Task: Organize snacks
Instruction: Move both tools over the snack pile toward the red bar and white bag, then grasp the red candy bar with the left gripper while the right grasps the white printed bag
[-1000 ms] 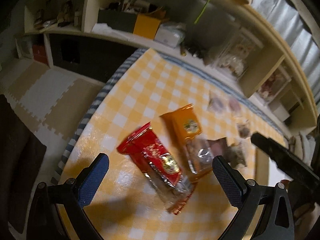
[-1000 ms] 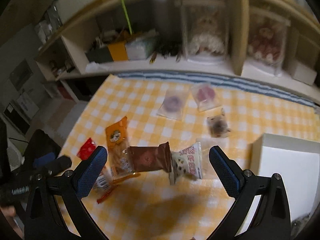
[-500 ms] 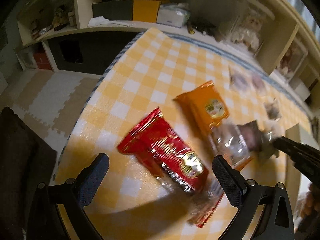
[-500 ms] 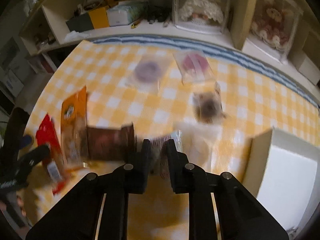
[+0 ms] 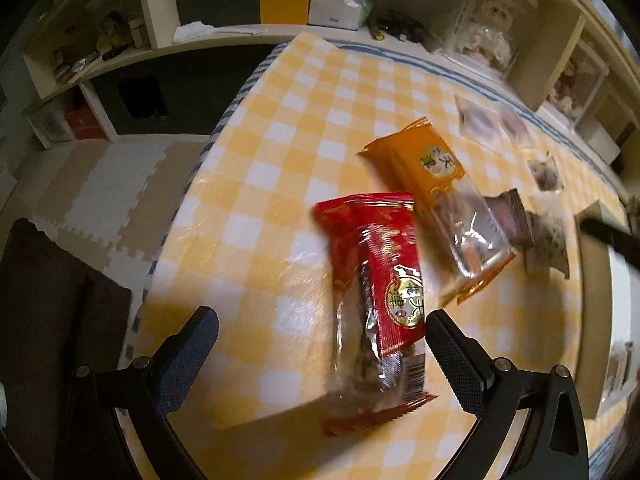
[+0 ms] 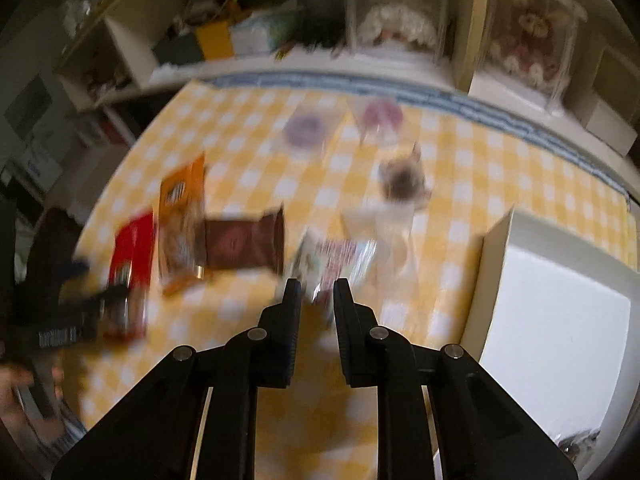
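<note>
My left gripper (image 5: 320, 336) is open, low over a red snack packet (image 5: 376, 288) that lies between its fingers on the yellow checked tablecloth (image 5: 280, 128). An orange packet (image 5: 432, 184) lies just beyond it. My right gripper (image 6: 316, 292) is shut on the near end of a white patterned snack packet (image 6: 336, 260). A brown packet (image 6: 240, 246), the orange packet (image 6: 180, 212) and the red packet (image 6: 128, 268) lie to its left. The right wrist view is blurred.
A white box (image 6: 560, 312) stands at the right of the table. Small clear-wrapped sweets (image 6: 304, 128) lie toward the back. Shelves with boxes and dolls (image 6: 400, 20) run behind the table. The table's left edge (image 5: 192, 184) drops to a foam floor mat.
My right gripper closed from wide open onto the white patterned packet. My left gripper moved closer to the red packet, which now lies between its fingers.
</note>
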The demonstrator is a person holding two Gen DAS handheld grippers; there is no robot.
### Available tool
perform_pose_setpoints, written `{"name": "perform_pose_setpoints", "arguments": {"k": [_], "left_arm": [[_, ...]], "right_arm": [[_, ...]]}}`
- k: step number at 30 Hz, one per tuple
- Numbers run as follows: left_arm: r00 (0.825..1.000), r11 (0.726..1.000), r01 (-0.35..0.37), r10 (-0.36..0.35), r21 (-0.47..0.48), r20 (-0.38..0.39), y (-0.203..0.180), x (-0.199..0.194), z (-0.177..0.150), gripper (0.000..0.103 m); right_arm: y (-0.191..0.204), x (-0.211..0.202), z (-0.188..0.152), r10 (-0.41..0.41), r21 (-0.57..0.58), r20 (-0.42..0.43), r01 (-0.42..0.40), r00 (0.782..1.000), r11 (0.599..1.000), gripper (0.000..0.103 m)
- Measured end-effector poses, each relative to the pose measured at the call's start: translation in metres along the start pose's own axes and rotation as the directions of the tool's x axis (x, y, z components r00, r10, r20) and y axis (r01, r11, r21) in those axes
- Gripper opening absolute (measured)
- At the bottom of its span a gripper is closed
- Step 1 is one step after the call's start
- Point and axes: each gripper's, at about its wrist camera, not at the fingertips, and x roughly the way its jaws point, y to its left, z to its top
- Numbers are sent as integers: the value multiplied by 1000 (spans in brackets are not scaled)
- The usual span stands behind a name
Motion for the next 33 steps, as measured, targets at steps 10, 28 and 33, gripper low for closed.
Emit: {"name": "perform_pose_setpoints", "arguments": {"k": [10, 28, 33], "left_arm": [[987, 987, 157, -157, 42, 12, 3, -6, 1, 73], [980, 981, 194, -193, 6, -52, 2, 5, 3, 45], [977, 978, 209, -209, 0, -42, 4, 4, 1, 45]], "right_arm": [[-11, 51, 37, -134, -84, -85, 127, 987, 988, 17], [-18, -7, -31, 77, 117, -100, -65, 992, 991, 55], [-8, 10, -14, 96, 207, -122, -69, 988, 976, 73]]}}
